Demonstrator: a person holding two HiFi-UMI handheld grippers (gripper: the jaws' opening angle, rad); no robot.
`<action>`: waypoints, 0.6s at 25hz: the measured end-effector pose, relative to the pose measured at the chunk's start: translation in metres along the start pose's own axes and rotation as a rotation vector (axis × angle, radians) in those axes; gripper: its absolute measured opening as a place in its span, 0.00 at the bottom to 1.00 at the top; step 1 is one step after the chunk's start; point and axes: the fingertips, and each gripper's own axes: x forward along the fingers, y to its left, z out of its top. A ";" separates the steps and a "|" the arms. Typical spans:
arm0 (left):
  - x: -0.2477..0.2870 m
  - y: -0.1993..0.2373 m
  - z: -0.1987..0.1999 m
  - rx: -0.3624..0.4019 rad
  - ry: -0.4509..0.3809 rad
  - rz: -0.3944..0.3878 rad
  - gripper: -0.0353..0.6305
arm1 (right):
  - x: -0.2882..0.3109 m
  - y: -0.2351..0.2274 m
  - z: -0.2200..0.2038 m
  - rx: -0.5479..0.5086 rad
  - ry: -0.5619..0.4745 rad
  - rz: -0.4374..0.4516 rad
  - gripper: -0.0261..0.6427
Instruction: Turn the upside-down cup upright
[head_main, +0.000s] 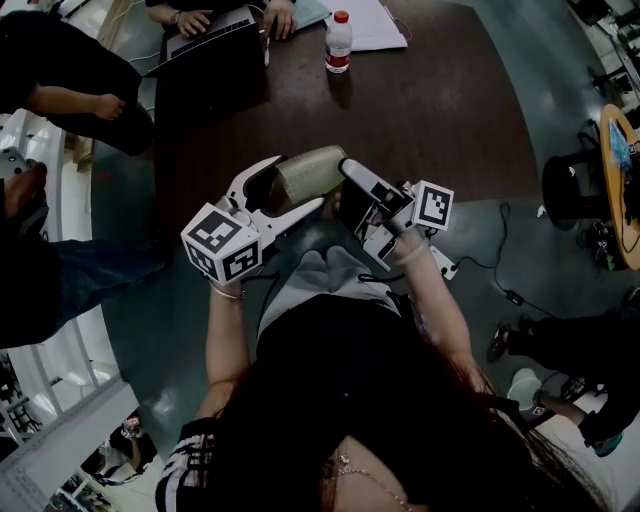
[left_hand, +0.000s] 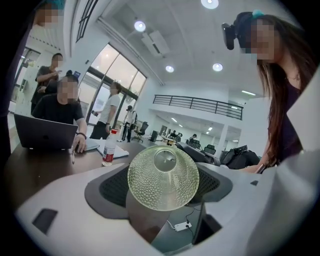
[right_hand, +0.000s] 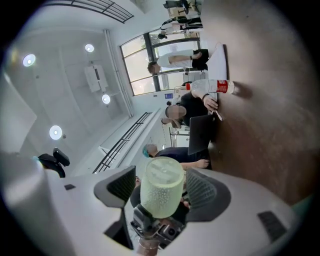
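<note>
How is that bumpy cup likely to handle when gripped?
The cup looks like thin translucent plastic, so probably light and a little squeezable. Its bumpy wall should resist slipping. Round and tapered, it would likely roll if laid sideways.

The cup (left_hand: 163, 177) looks translucent, dimpled glass; the table (head_main: 420, 110), dark polished wood.

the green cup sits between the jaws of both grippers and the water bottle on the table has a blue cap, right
No: the water bottle has a red cap, not blue, as the head view shows. The green cup sits between the jaws of the left gripper and right gripper.
</note>
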 end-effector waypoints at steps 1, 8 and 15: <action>-0.002 0.002 -0.001 0.000 0.004 0.006 0.65 | -0.002 -0.001 0.002 -0.004 -0.007 -0.008 0.52; -0.003 0.013 -0.005 0.000 0.022 0.029 0.65 | -0.007 -0.008 0.013 -0.174 -0.008 -0.124 0.52; -0.001 0.021 -0.011 -0.009 0.049 0.048 0.65 | -0.009 -0.007 0.022 -0.374 -0.006 -0.220 0.52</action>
